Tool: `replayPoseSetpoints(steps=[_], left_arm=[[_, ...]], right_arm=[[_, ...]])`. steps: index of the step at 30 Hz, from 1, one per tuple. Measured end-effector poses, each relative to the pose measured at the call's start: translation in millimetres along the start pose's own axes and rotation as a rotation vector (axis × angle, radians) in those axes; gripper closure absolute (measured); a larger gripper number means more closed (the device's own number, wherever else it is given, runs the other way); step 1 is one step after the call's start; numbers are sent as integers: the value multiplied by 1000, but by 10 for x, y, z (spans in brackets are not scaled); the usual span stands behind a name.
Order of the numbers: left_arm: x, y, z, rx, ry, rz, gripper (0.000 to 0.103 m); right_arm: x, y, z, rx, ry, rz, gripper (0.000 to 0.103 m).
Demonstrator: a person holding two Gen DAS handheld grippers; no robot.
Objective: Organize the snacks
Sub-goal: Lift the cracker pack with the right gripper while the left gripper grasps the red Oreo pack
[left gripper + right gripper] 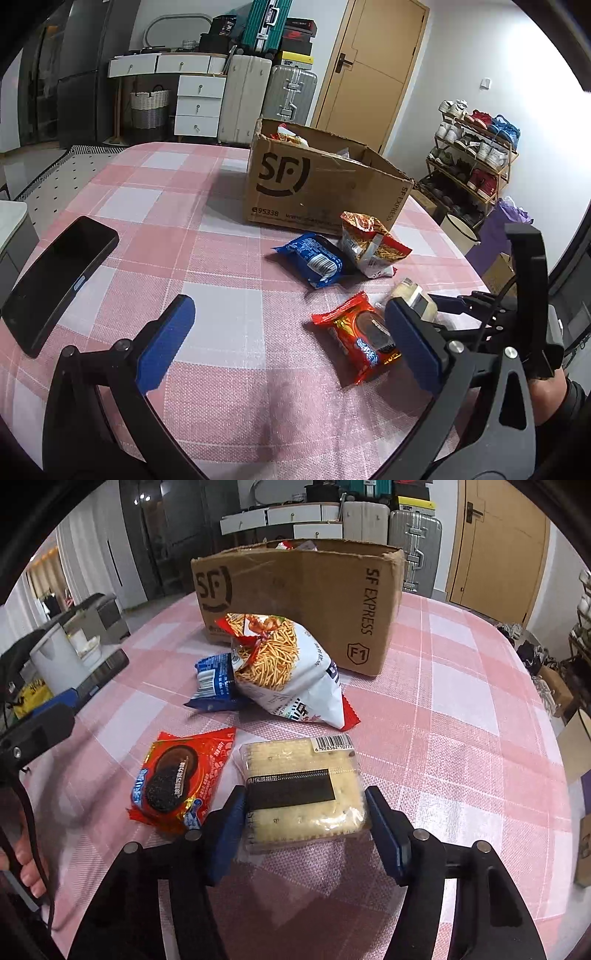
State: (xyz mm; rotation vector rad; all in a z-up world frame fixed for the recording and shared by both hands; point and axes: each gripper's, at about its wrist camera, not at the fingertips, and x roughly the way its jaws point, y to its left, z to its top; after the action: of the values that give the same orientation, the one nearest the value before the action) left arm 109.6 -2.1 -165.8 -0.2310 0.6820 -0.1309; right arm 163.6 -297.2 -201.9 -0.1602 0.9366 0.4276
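Observation:
A clear pack of pale crackers (301,788) lies on the pink checked tablecloth (461,709). My right gripper (304,825) has its blue pads on both sides of the pack and is shut on it. A red cookie pack (177,779) lies just left of it. A blue cookie pack (214,681) and a white-and-red noodle-snack bag (284,672) lie behind, before the brown SF cardboard box (306,590). My left gripper (288,339) is open and empty over the table, with the red pack (360,336) by its right pad. The box (317,177) holds some snacks.
A black phone (55,280) lies at the table's left side. A white bin (59,657) stands off the table on the left. A shoe rack (472,155) stands beyond the right edge, suitcases and drawers at the back wall.

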Motion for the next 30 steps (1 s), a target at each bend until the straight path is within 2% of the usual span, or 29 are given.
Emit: replayPoseSetpoints(steps=[11,18,23,30], left_arm=[[33,-17,-52,2,45,-13,1],[209,-78,-98,-18,140,-45,1],[335,-228,-115,9,183,-45,1],[567,-420,-86,13,256,-73,1]], right_arm=[[-279,-151,-105,130,-103,138,39],[-519,-362,-187,236,-217,250,39],[-649,-417,-261,249,-281,275,39],[-766,-448,-341,265,-314,290,39]])
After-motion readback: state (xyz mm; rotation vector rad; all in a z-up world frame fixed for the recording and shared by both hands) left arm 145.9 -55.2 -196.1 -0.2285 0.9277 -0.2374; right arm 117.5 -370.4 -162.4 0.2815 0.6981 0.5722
